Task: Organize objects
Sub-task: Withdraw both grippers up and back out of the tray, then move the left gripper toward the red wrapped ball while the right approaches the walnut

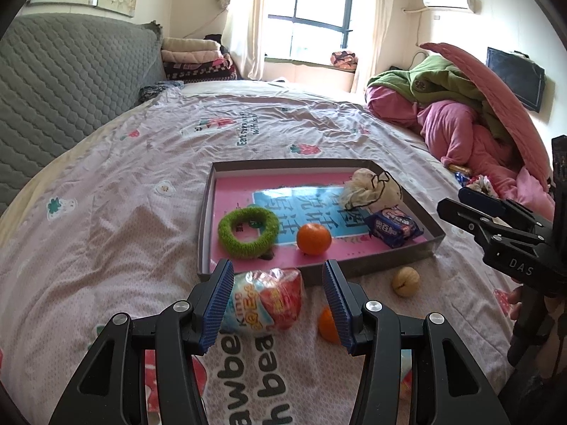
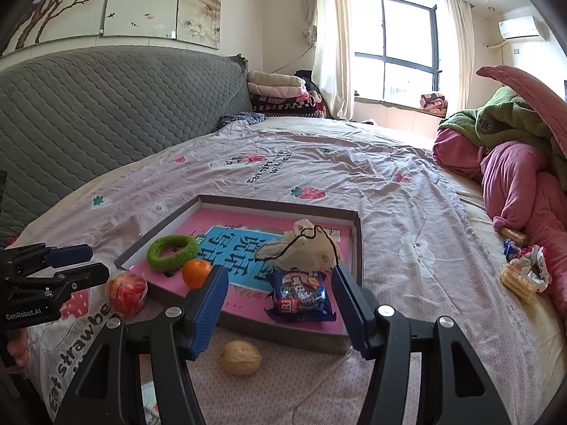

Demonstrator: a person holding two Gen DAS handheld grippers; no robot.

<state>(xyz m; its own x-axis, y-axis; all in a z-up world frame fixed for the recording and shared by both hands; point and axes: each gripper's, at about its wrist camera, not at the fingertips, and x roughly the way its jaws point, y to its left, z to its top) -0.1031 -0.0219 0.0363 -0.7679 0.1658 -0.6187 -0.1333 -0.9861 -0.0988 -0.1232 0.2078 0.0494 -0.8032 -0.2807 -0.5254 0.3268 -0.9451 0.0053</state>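
Tray holds ring, orange (biscuits too).

Home bedroom: bed, folded blankets, curtains

A grey quilted headboard runs along the bed's left edge, with a flower painting on the wall above it and folded blankets stacked at the far left corner. A curtained window fills the far wall, an air conditioner high to its right. Pink and green bedding is heaped along the right edge, and a dark screen hangs on the wall behind it.
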